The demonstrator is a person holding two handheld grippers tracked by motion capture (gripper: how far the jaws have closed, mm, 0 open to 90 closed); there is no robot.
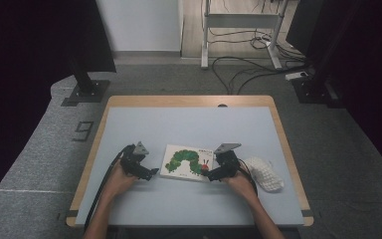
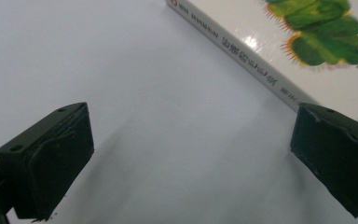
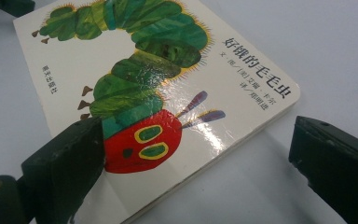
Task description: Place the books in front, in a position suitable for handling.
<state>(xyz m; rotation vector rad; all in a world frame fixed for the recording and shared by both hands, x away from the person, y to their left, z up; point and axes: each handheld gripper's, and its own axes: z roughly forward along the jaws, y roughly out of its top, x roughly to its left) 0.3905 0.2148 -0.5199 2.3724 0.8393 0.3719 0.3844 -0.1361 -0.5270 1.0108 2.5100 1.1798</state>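
- Near the table's front edge, at its middle: one picture book lies flat and closed, cover up, between the two grippers.
- Left gripper: jaws spread, empty, just beside the book's spine, resting low over the table.
- Right gripper: jaws spread, straddling the book's near right corner, one jaw over the cover, nothing pinched.
- Judgement: opening the cover cleanly calls for sliding one jaw under the free edge while the left gripper steadies the spine.
- Count: one book, two grippers, one white cloth beside the right hand.
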